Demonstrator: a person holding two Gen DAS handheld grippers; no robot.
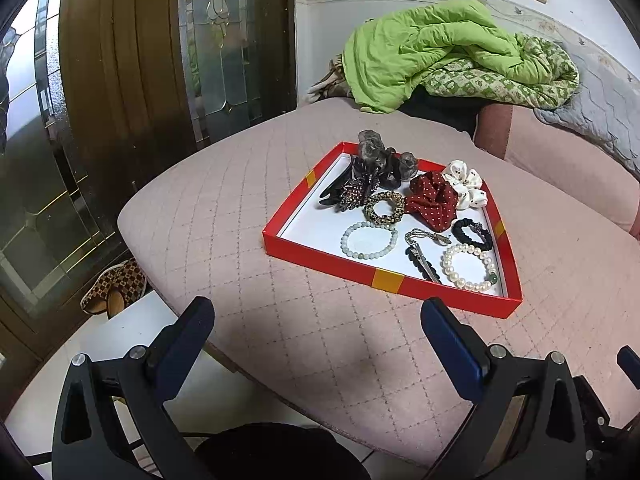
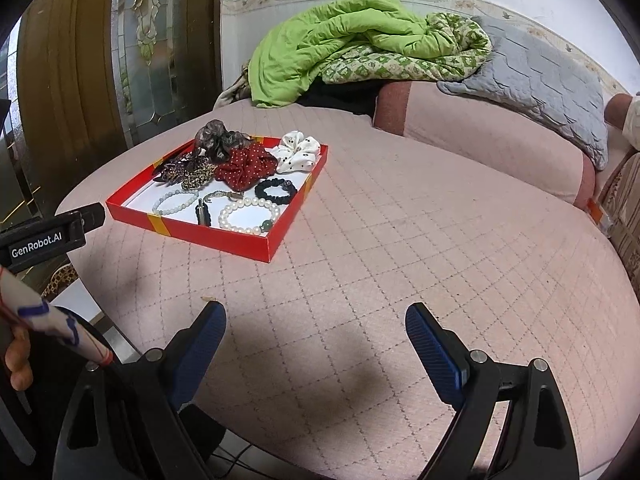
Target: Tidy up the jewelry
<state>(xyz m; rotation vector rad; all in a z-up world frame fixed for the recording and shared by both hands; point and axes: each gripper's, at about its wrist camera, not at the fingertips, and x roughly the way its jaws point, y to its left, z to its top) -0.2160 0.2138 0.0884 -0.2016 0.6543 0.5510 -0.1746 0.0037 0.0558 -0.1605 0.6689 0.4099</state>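
Both wide open and empty, left claw and right claw, well short of red tray on bed; jewelry crowded inside: risk of snagging neighbours when lifting pearl bracelet

Pink quilted bed beside a glass-panelled door

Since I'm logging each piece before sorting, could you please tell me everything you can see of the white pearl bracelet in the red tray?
The pearl bracelet is a closed ring of round, glossy, cream-white beads with a single dark green bead set into it on the near right side. It lies flat on the white floor of the red tray, in the near right corner, close to the front and right walls. A black beaded bracelet lies just behind it and a metal clip to its left; contact with either is unclear. Neither gripper is near it.
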